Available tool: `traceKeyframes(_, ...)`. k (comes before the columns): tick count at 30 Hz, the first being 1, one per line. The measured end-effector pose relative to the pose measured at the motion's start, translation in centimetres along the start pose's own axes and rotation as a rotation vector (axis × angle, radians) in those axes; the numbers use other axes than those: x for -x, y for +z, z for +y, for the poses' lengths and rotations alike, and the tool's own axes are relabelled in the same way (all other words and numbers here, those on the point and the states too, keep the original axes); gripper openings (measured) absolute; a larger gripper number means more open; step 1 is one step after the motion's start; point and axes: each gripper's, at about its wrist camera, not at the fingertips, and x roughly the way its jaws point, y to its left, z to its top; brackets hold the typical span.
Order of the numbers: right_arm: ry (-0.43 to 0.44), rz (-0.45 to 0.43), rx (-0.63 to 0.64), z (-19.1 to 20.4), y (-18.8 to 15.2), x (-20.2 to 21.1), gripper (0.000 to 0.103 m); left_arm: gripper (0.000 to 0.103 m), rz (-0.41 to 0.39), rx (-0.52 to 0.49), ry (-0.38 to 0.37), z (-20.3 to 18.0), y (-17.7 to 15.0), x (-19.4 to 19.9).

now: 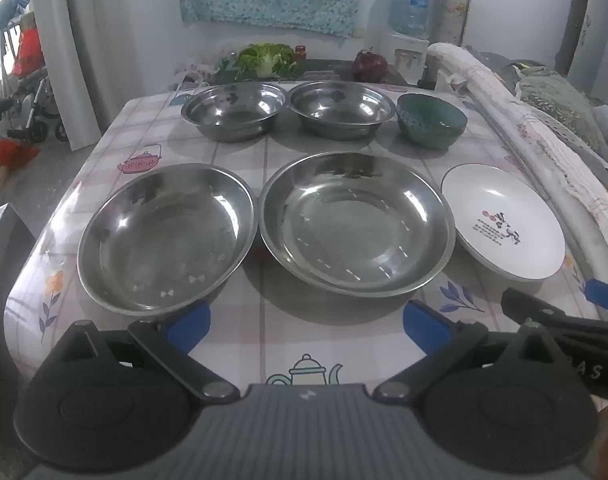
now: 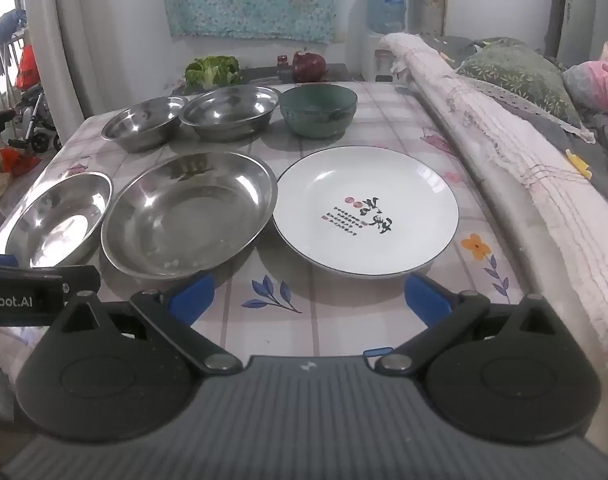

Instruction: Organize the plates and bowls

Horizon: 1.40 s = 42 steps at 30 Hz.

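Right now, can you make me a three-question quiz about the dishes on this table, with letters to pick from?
1. Where is the white plate?
A. Front row, right end
B. Back row, left end
C. Inside a steel bowl

2. How many dishes are on the table altogether?
A. Four
B. Six
C. Nine

3. What is the right hand-held gripper doing?
A. Squeezing the white plate
B. Open, holding nothing
C. Lifting the green bowl

Answers:
1. A: it sits right of the two steel plates, in front of the green bowl.
2. B: three dishes in front; two steel bowls and the green bowl behind.
3. B: its blue fingertips stand wide apart over the tablecloth, just short of the plate.
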Motion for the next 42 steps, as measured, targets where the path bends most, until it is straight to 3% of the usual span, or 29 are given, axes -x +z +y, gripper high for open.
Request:
traceKeyframes(25, 0.018, -0.001, 0.004, 0.20, 0.22, 0.58, 0.102, 0.103, -0.015, -0.009, 0.016, 0.27, -0.29, 0.38)
traceKeyframes(42, 0.006, 0.019, 0.007, -0.18, 0.38, 0.12, 0.102, 0.103, 0.024, 0.011, 0.053, 0.76, -0.48, 0.01)
